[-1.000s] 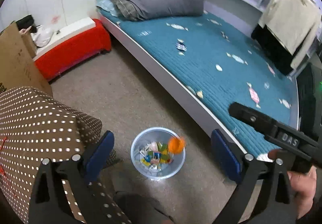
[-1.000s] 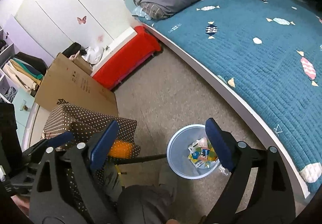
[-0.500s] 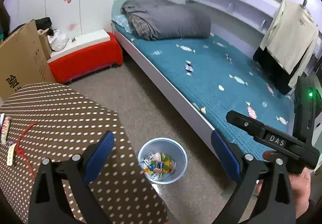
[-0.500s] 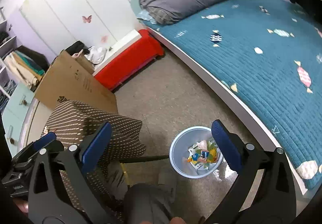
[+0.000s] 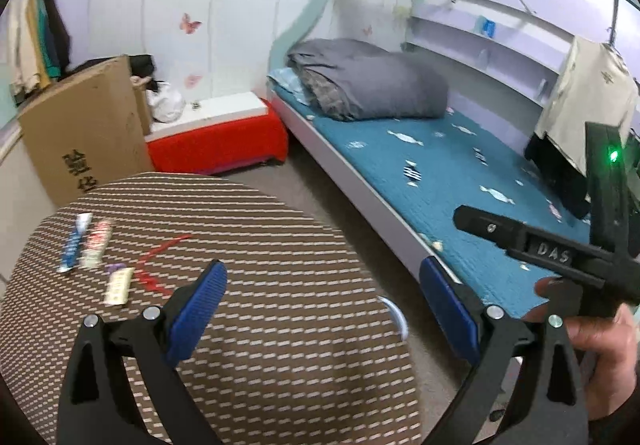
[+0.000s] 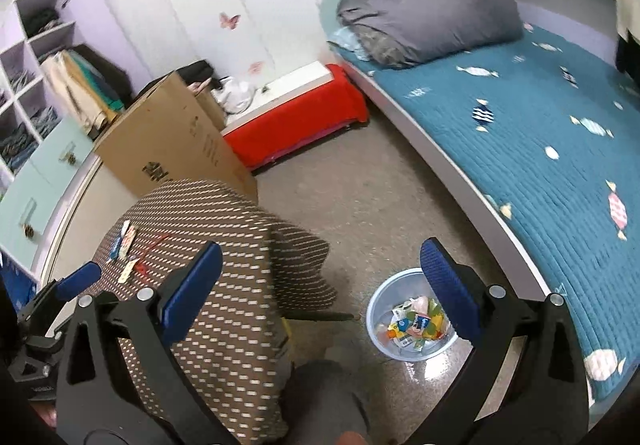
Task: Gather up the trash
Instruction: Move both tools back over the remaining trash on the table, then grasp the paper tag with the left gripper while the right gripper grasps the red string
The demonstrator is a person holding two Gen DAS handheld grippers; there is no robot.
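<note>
Wrappers [image 5: 94, 245] lie lengthwise near the counter's [image 5: 280, 325] far left edge, up and left of the left tongs [image 5: 320, 309], clearly the nearer pair, while the right tongs [image 6: 320, 285] hang by the bin [image 6: 412, 319], both spread and empty.

One bin [image 6: 412, 319]; four wrappers [image 5: 94, 241] on one table [image 5: 260, 325].

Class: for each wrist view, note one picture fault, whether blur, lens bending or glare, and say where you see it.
Left wrist view: the wrappers on the dotted table are smeared by motion blur. Right wrist view: the fisheye bends the bed edge into a curve, and glare shines on the floor beside the trash bin.
</note>
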